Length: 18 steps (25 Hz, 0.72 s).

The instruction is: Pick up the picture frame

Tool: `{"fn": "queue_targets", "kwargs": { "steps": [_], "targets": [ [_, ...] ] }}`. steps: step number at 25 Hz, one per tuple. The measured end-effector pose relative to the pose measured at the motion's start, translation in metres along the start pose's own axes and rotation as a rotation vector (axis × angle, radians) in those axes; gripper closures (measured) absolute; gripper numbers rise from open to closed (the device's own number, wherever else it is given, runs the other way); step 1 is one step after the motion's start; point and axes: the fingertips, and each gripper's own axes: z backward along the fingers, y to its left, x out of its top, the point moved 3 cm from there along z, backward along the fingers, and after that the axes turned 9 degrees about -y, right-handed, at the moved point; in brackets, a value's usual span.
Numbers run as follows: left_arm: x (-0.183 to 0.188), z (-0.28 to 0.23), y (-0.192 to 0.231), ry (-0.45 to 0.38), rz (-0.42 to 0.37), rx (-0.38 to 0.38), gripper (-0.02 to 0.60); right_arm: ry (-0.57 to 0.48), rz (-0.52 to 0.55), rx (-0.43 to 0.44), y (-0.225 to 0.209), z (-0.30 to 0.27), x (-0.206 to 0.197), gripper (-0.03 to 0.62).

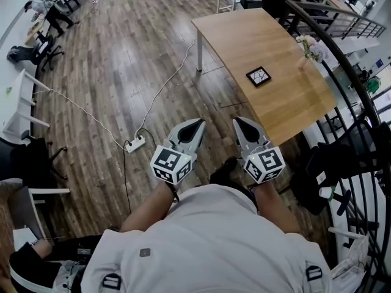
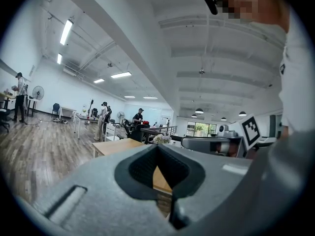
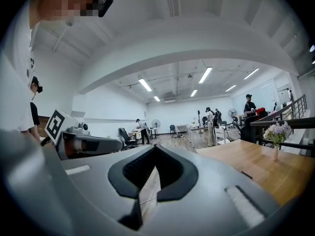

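A small black picture frame [image 1: 258, 76] lies flat on the wooden table [image 1: 238, 38], near its middle. Both grippers hang in front of my chest, well short of the table's near end. My left gripper [image 1: 201, 122] is shut and holds nothing; its tips [image 2: 158, 146] meet in its own view. To its right, my right gripper [image 1: 236, 121] is also shut and empty, tips [image 3: 155, 146] together. In the right gripper view the frame [image 3: 247, 175] shows as a thin dark sliver on the tabletop [image 3: 275, 173].
A small vase of pale flowers [image 1: 307, 46] stands at the table's right edge. A black railing [image 1: 351, 84] curves along the right side. A white cable and power strip [image 1: 135, 143] lie on the wood floor to the left. Chairs and desks stand further off.
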Motion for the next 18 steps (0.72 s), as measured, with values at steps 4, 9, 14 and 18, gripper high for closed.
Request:
{"fn": "queue_targets", "kwargs": {
  "steps": [4, 9, 14, 18],
  "targets": [
    [-0.005, -0.046, 0.011, 0.016, 0.006, 0.002, 0.581, 0.005, -0.017, -0.001, -0.046, -0.02, 0.0, 0.585],
    [-0.007, -0.117, 0.023, 0.034, 0.006, -0.027, 0.581, -0.001, -0.024, -0.023, -0.111, -0.044, 0.006, 0.585],
    [-0.011, -0.2, 0.012, 0.041, 0.005, -0.069, 0.581, -0.003, -0.026, -0.057, -0.19, -0.042, 0.017, 0.585],
    [-0.012, -0.256, 0.002, 0.042, -0.003, -0.114, 0.581, -0.011, -0.015, -0.1, -0.247, -0.033, 0.027, 0.585]
  ]
}}
